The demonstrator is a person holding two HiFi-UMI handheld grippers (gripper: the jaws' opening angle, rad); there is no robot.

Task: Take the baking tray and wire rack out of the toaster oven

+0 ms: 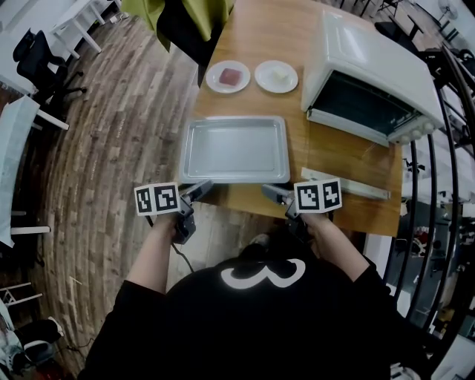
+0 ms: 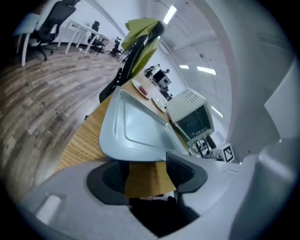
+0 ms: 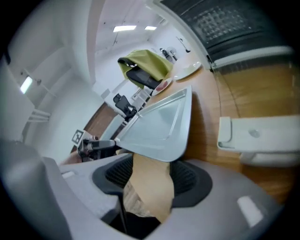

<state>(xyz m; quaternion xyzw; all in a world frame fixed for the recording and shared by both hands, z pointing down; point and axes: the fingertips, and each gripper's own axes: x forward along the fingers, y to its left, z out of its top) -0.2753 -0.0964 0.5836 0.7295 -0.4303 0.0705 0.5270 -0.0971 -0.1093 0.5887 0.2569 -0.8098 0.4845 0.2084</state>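
Observation:
The grey baking tray [image 1: 234, 148] lies flat and empty on the wooden table [image 1: 326, 152], its near edge close to the table's front. My left gripper [image 1: 202, 187] stands open at the tray's near left corner. The right gripper [image 1: 269, 191] stands open at the near right corner. In the left gripper view the tray's corner [image 2: 136, 126] sits just above the open pads [image 2: 180, 168] of the left gripper [image 2: 147, 166] without being pinched. In the right gripper view the tray [image 3: 161, 124] likewise lies just beyond the right gripper [image 3: 152, 171]. The white toaster oven [image 1: 371, 74] stands at the back right; a grid [image 3: 220, 21] shows behind its glass.
Two small white plates stand behind the tray, one [image 1: 228, 76] with a reddish piece, one [image 1: 276, 76] with a pale piece. A long white bar [image 1: 345, 185] lies near the table's front right. A chair with a yellow-green cloth [image 1: 185, 22] stands at the far side.

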